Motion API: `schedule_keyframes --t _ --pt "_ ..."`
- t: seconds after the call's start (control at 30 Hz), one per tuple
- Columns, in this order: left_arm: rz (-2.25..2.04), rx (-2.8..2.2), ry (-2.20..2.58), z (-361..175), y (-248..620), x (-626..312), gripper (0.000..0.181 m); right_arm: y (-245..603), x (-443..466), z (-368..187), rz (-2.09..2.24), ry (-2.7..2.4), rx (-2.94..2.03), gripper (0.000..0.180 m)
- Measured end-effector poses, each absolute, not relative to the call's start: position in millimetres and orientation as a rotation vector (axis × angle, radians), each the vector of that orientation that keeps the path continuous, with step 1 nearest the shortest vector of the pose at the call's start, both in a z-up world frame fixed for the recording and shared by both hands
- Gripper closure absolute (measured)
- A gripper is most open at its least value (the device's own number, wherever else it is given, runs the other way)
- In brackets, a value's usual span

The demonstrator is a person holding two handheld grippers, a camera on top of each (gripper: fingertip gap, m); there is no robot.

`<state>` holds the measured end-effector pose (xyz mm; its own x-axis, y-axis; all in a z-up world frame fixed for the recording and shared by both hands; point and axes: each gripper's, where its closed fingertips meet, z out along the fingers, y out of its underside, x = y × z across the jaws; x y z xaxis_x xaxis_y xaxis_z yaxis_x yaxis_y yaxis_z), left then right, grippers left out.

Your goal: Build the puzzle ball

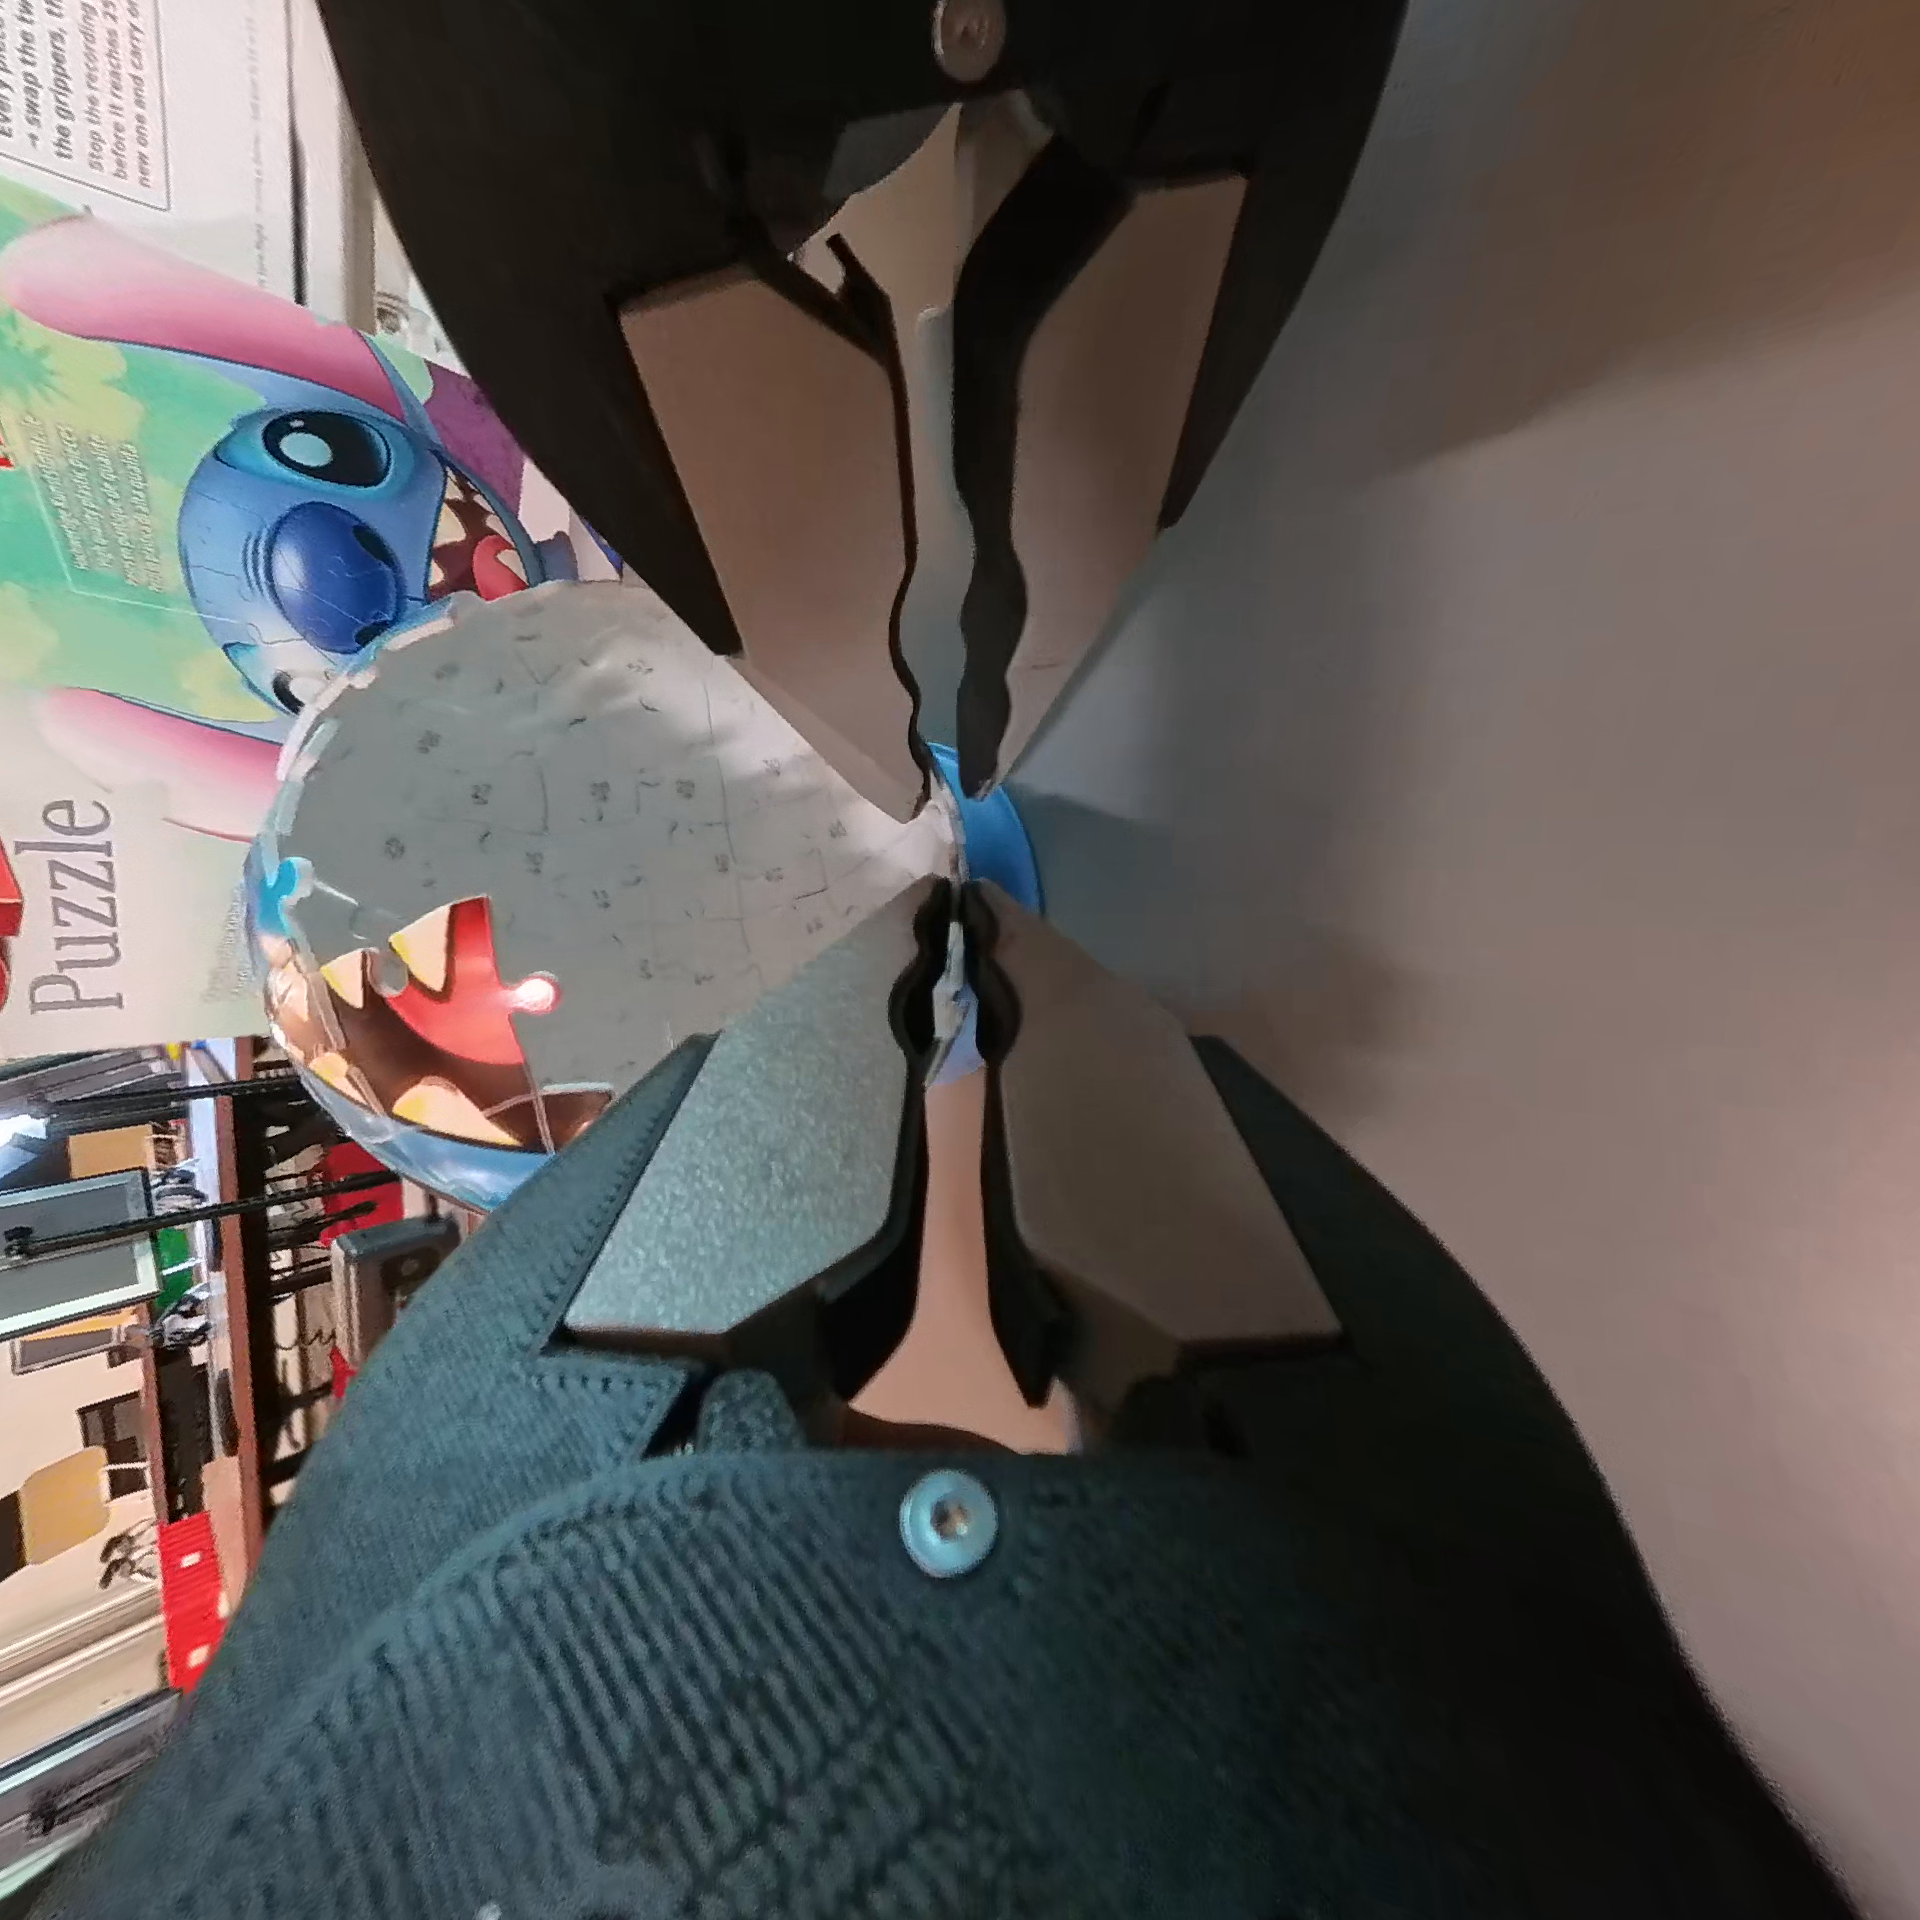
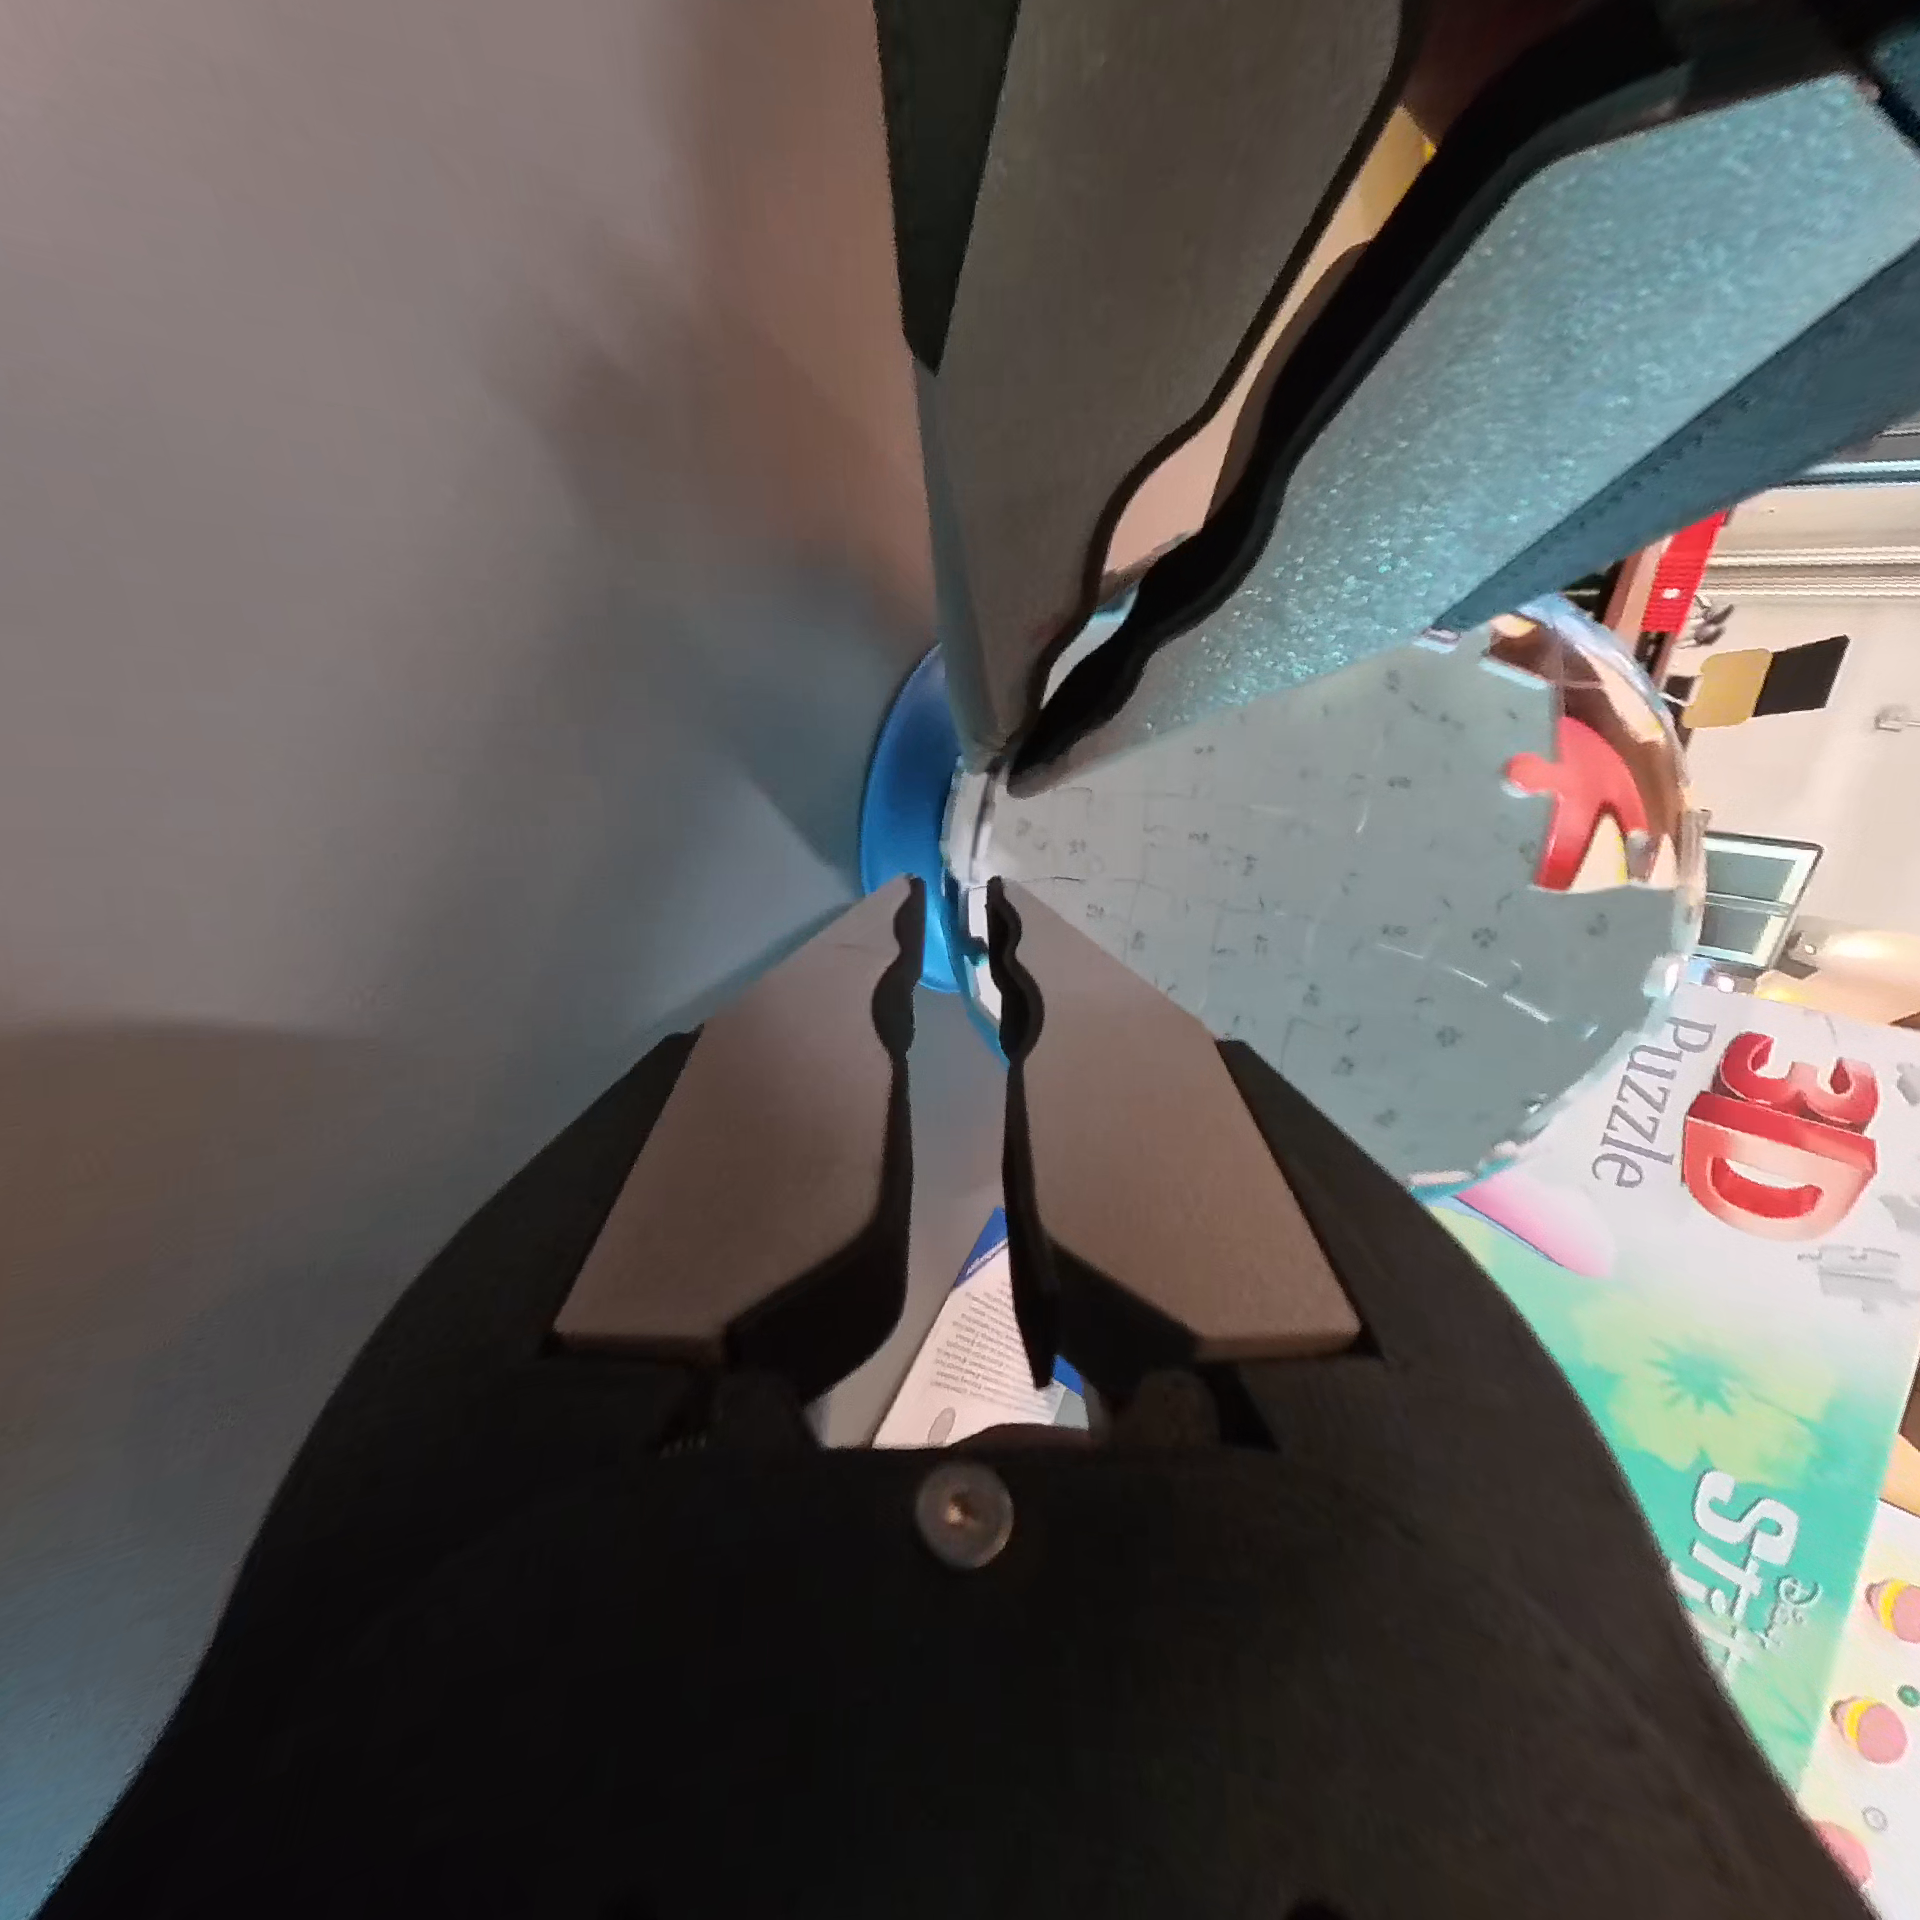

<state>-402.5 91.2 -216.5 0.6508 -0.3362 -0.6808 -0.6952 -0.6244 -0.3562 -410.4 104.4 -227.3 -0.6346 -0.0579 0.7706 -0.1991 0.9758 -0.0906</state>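
Blue-rimmed edge of half-built puzzle ball (image 1: 582, 790) pinched by teal left gripper (image 1: 954, 935), nearly closed; black right gripper (image 2: 951, 894) likewise clamped on rim; puzzle box (image 2: 1683, 1351) behind

Glossy plastic puzzle ball (image 1: 540, 831) — matt grey inside

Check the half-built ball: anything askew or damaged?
No damage shows. The part-built puzzle ball shell simply has an unfilled jagged gap on its far side. The teal left gripper and black right gripper both pinch its blue-edged rim.
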Motion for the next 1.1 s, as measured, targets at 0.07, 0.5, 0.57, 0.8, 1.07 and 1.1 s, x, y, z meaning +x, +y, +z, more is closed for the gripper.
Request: schedule_keyframes --t 0.07,0.5,0.57,0.8,1.07,1.1 --pt "0.763 -2.256 0.803 -217.2 91.8 -401.5 0.181 104.6 -410.9 -226.3 0.211 -2.241 0.184 0.175" --pt "0.785 -2.277 0.858 -219.5 93.8 -401.4 0.181 106.7 -407.4 -229.2 0.267 -2.265 0.189 0.166" --pt "0.779 -2.281 0.861 -220.0 94.0 -401.3 0.181 107.0 -407.3 -229.9 0.266 -2.274 0.201 0.165" --pt "0.789 -2.289 0.868 -220.3 94.7 -402.1 0.181 107.3 -403.3 -230.2 0.235 -2.296 0.294 0.161" --pt "0.807 -2.283 0.882 -221.2 96.2 -404.7 0.181 110.6 -398.3 -222.3 0.194 -2.268 0.452 0.152" --pt "0.805 -2.281 0.881 -221.2 96.5 -404.8 0.181 111.0 -399.3 -221.9 0.200 -2.257 0.453 0.152"
